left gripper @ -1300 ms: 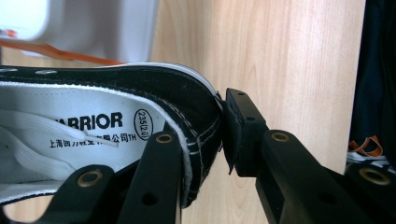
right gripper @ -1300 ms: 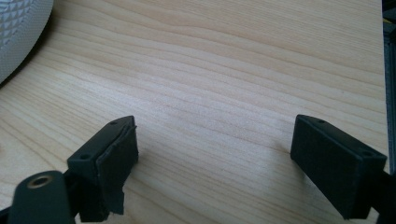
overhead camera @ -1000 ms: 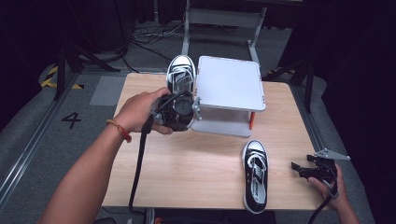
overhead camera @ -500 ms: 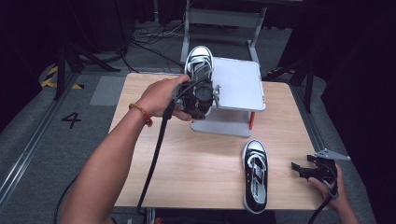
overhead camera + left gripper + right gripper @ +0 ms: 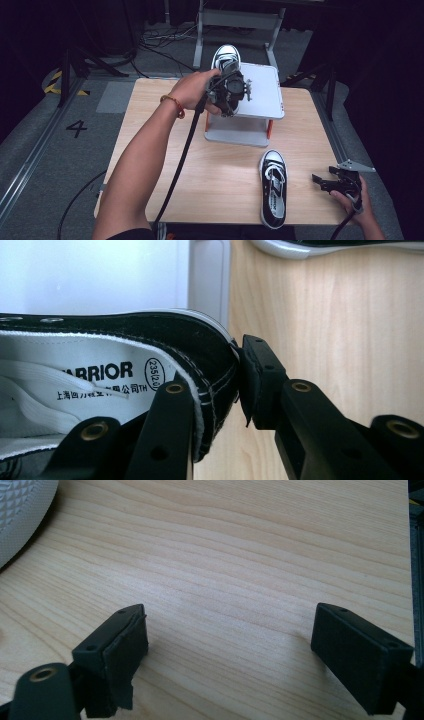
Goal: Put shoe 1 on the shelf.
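Note:
My left gripper (image 5: 229,89) is shut on the heel wall of a black-and-white sneaker (image 5: 225,57) and holds it over the white raised shelf (image 5: 264,90) at the table's far side. In the left gripper view one jaw sits inside the held sneaker (image 5: 115,365) and the other presses its outer heel. A second matching sneaker (image 5: 273,186) lies on the wooden table (image 5: 150,145) near the front edge. My right gripper (image 5: 325,181) rests at the table's front right corner, open, with only bare wood between its pads (image 5: 122,645).
The white shelf stands on orange legs over a grey base (image 5: 235,135). A black cable (image 5: 182,155) trails from the left gripper across the table. Around the table are grey floor, metal rails and a frame behind.
The left hand has carried the held sneaker rightward and away, from the shelf's left side to above its top. The right gripper and the second sneaker have stayed put.

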